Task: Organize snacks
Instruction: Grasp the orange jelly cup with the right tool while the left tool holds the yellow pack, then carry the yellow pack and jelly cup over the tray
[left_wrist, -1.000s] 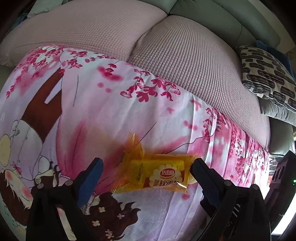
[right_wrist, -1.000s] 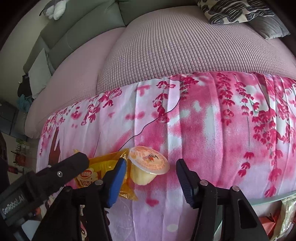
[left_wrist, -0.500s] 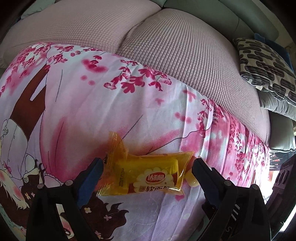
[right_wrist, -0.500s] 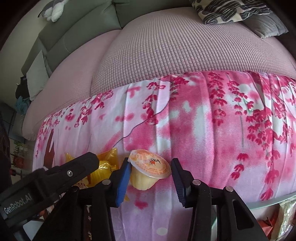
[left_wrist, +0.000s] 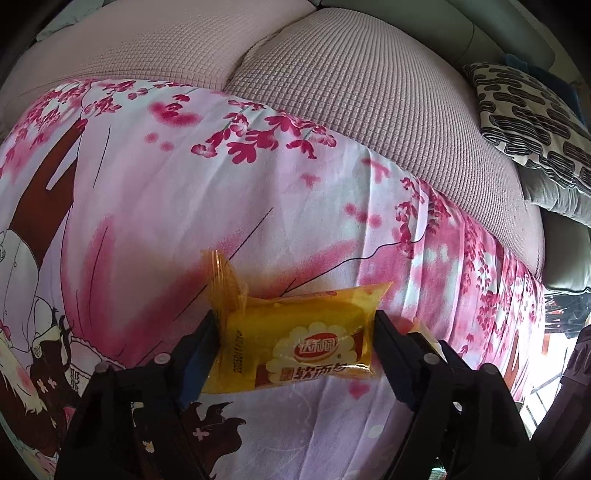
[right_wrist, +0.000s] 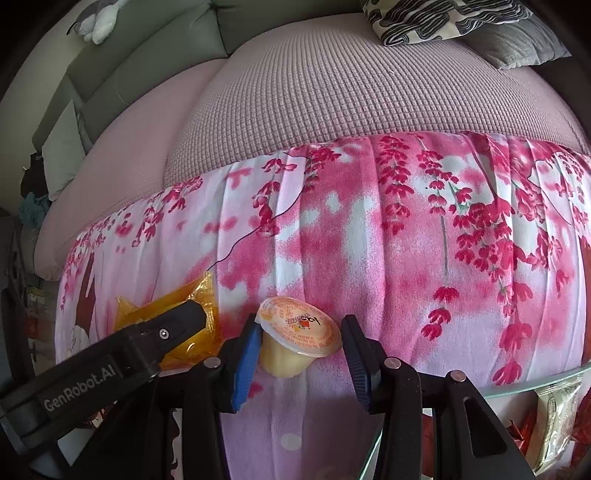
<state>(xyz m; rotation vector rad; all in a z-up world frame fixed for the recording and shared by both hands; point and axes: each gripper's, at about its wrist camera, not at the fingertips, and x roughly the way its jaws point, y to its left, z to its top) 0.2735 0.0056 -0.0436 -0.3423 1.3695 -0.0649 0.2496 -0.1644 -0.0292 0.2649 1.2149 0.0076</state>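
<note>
A yellow wrapped bread packet (left_wrist: 303, 343) lies on the pink flowered cloth (left_wrist: 184, 206), crosswise between the fingers of my left gripper (left_wrist: 293, 328). Its jaws are closing, and both pads touch the wrapper's ends; the left end is crumpled upward. In the right wrist view my right gripper (right_wrist: 301, 328) is shut on a small jelly cup (right_wrist: 284, 354) with an orange foil lid, one pad at each side of the rim. To its left in that view are the left gripper's finger (right_wrist: 166, 332) and the yellow packet (right_wrist: 201, 295). A sliver of the jelly cup (left_wrist: 413, 326) shows behind the left gripper's right finger.
The cloth drapes over a pink waffle-textured sofa cushion (right_wrist: 332, 92). A black-and-white patterned pillow (left_wrist: 532, 122) lies at the right, and a plush toy (right_wrist: 98, 22) sits on the sofa back. A glass table edge (right_wrist: 535, 384) at lower right has more snack packets (right_wrist: 554, 417) beneath it.
The left jaws have closed in from wide apart onto the yellow packet, which now sits nearer the camera. The right jaws closed onto the jelly cup, and its view shifted slightly.
</note>
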